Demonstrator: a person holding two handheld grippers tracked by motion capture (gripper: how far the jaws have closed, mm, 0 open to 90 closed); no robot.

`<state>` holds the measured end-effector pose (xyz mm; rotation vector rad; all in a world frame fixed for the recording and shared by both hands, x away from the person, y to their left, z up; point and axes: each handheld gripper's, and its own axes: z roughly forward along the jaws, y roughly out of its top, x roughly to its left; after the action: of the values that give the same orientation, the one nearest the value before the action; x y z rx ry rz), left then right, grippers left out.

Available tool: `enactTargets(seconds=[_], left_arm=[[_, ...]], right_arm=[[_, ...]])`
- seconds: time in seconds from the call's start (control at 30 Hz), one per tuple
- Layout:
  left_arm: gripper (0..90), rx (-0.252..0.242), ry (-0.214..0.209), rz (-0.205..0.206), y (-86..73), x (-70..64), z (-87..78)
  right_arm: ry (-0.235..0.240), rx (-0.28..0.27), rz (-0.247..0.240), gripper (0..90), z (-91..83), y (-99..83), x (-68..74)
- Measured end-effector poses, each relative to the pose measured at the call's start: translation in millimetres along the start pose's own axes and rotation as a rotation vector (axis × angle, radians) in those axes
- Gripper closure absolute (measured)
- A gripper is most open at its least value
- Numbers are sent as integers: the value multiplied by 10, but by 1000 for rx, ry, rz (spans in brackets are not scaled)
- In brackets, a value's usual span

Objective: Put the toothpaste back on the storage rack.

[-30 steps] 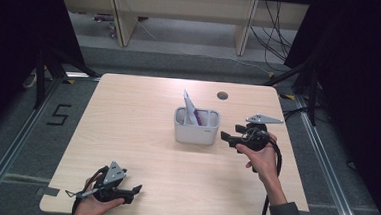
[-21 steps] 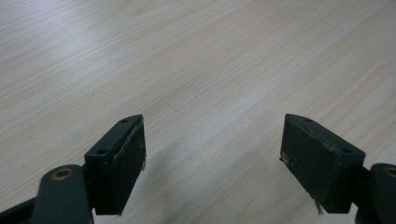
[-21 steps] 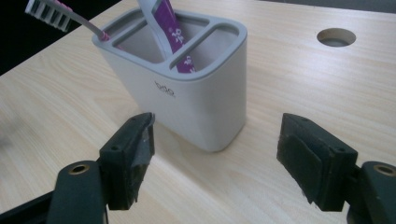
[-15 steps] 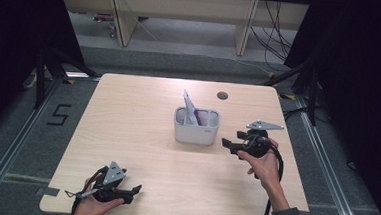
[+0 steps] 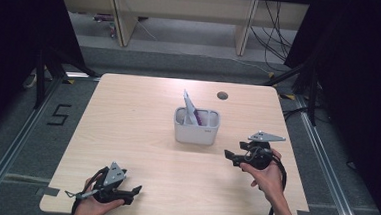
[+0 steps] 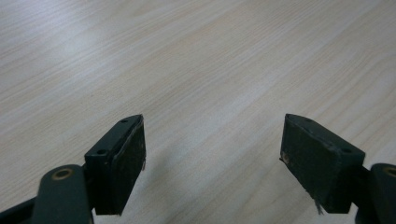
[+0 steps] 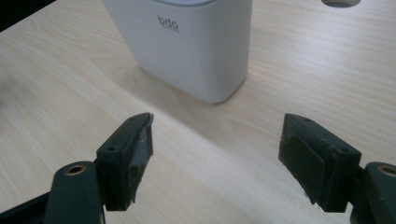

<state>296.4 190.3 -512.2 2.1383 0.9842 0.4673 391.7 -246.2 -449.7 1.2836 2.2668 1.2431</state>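
Your right gripper [image 5: 231,156] sits over the right half of the light wooden table [image 5: 137,119], held in your right hand [image 5: 267,175], jaws spread wide with nothing between them; in the right gripper view [image 7: 215,140] they frame bare tabletop just short of the white bin [image 7: 187,42]. That white bin [image 5: 196,126] stands upright a little right of the table's middle, near your right gripper but apart from it, its front face bearing small grey lettering. A pale, purple-marked packet [image 5: 190,107] leans inside it, tilted leftward, its upper end clear of the rim. A round cable hole [image 5: 223,95] lies in the tabletop beyond the bin, toward the far edge. Your left gripper [image 5: 136,190] rests at the near left edge of the table in your left hand [image 5: 94,207], well apart from the bin; its jaws likewise stand wide apart over bare wood in the left gripper view [image 6: 212,154].
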Motion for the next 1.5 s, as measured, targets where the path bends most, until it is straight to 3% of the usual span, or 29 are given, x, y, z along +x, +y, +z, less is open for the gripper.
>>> enactTargets(seconds=[0.03,0.07,0.1,0.17,0.2,0.23,0.4,0.43,0.57,0.6,0.73,0.77,0.83,0.97,1.03,1.07,1.17,1.2,1.27,1.33,1.43,1.47,1.5], left_arm=[[219,6,8,4,-2,1,-5],[219,-8,-2,-15,-7,-12,-6],[219,-20,2,-25,-8,-19,-2],[219,0,4,-1,-5,-6,-19],[219,-19,3,-12,-9,-15,-3],[219,-19,-5,-14,-9,-17,-2],[219,-21,0,-14,-13,-23,1],[219,-19,-4,-13,-13,-19,0],[219,-28,-2,-21,-14,-27,8],[219,-26,-1,-17,-14,-26,8],[219,-25,-3,-17,-15,-26,8],[219,-32,-4,-19,-18,-26,14],[219,-12,4,0,-17,-11,9],[219,-12,-9,-12,-13,-26,7],[219,-14,-4,-12,-14,-29,6],[219,-16,-5,-12,-16,-26,8],[219,-15,-6,-10,-16,-23,9],[219,-16,-1,-11,-16,-26,9],[219,-13,-2,-11,-16,-27,5],[219,-15,-2,-11,-16,-25,9],[219,-4,0,-1,-15,-17,4],[219,-11,-2,-7,-16,-23,8],[219,-12,-6,-10,-16,-25,7]], right_arm=[[6,2,15,269,-2,-29,4],[-4,6,-7,269,-10,-48,-10],[-5,12,5,269,-14,-76,-1],[-7,18,0,269,-8,-130,2],[-4,27,8,269,-4,-169,17],[-4,29,-9,269,0,-188,13],[3,41,-1,268,7,-285,67],[10,35,-40,268,16,-294,42],[-1,47,-4,252,6,-351,98],[-2,45,-34,242,5,-361,82],[-13,75,2,201,-10,-422,112],[-22,59,-23,199,-7,-433,94],[-24,67,-7,181,-21,-469,106],[-14,73,-20,170,-30,-552,117],[0,77,34,167,-49,-592,169],[3,66,-21,166,-58,-599,136],[10,75,35,167,-83,-650,174],[6,69,-5,167,-79,-672,140],[4,91,22,167,-106,-703,173],[5,83,-15,168,-119,-727,161],[16,89,38,168,-116,-781,221],[19,91,10,168,-119,-789,204],[19,100,23,168,-124,-800,226]])
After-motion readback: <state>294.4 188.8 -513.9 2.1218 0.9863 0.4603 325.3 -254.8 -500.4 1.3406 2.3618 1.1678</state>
